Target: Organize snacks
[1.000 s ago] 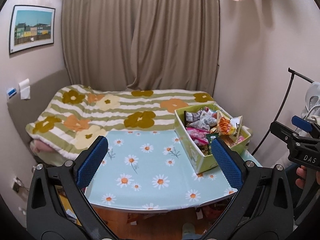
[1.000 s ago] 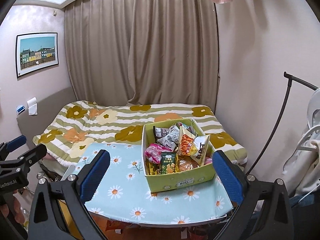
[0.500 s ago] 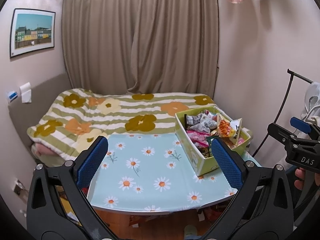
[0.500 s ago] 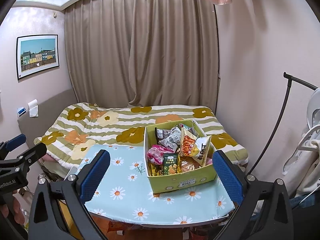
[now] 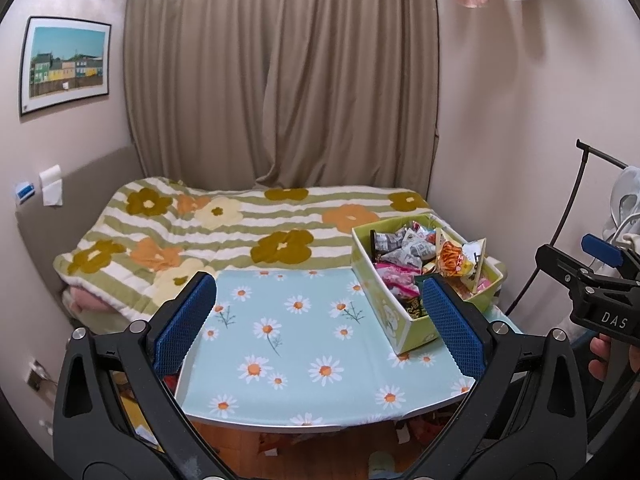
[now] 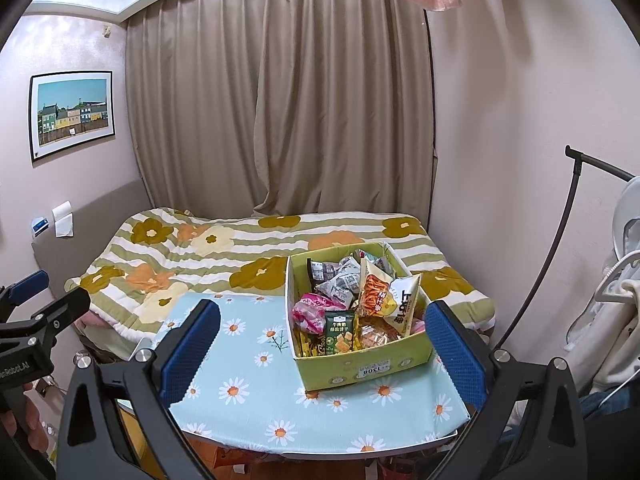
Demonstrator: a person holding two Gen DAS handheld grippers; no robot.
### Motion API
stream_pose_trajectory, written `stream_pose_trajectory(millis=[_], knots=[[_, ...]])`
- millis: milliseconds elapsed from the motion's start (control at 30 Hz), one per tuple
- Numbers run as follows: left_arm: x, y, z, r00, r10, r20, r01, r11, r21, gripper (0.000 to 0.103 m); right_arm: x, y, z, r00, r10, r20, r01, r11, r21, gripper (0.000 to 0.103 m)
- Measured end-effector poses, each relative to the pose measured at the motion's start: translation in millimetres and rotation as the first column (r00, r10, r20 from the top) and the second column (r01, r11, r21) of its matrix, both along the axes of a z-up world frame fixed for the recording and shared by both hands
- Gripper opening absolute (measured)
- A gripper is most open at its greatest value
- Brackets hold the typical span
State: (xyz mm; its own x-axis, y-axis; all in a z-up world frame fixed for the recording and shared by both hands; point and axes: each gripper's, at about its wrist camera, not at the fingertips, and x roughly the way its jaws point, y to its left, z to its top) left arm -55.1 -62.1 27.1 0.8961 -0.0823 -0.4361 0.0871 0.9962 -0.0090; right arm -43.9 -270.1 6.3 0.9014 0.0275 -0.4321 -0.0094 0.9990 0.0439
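Note:
A green cardboard box point(image 6: 362, 368) full of snack packets stands on the right part of a small table with a light-blue daisy cloth point(image 6: 244, 396). Among the packets are an orange-and-yellow chip bag point(image 6: 386, 298), a pink packet point(image 6: 310, 314) and a green biscuit packet point(image 6: 340, 330). The left wrist view shows the same box point(image 5: 390, 312) at the table's right side. My left gripper point(image 5: 320, 324) hangs open over the near table edge, holding nothing. My right gripper point(image 6: 320, 344) is open too, in front of the box, well short of it.
Behind the table lies a bed with a striped flower quilt point(image 5: 240, 232), and beige curtains point(image 5: 280, 80) behind that. A black rack pole point(image 6: 560, 240) with clothes stands at the right wall. A framed picture point(image 6: 72, 114) hangs on the left wall.
Both grippers have drawn back and risen a little, so the table and box look slightly smaller and farther. Both stay open; nothing on the table has moved.

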Motion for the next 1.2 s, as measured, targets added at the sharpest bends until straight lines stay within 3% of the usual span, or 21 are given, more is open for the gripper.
stream_pose_trajectory(millis=[800,1200], knots=[[2.8,13.7,-2.4,1.0,0.002,-0.012,-0.002,1.0,-0.028,0.102,2.6,12.7,-6.8,1.0,-0.003,-0.01,0.003,1.0,0.004,0.102],[0.3,13.1,-2.1,0.999,0.048,0.017,-0.049,0.999,0.023,0.102,3.2,13.2,-7.4,1.0,-0.006,-0.011,0.006,1.0,0.003,0.102]])
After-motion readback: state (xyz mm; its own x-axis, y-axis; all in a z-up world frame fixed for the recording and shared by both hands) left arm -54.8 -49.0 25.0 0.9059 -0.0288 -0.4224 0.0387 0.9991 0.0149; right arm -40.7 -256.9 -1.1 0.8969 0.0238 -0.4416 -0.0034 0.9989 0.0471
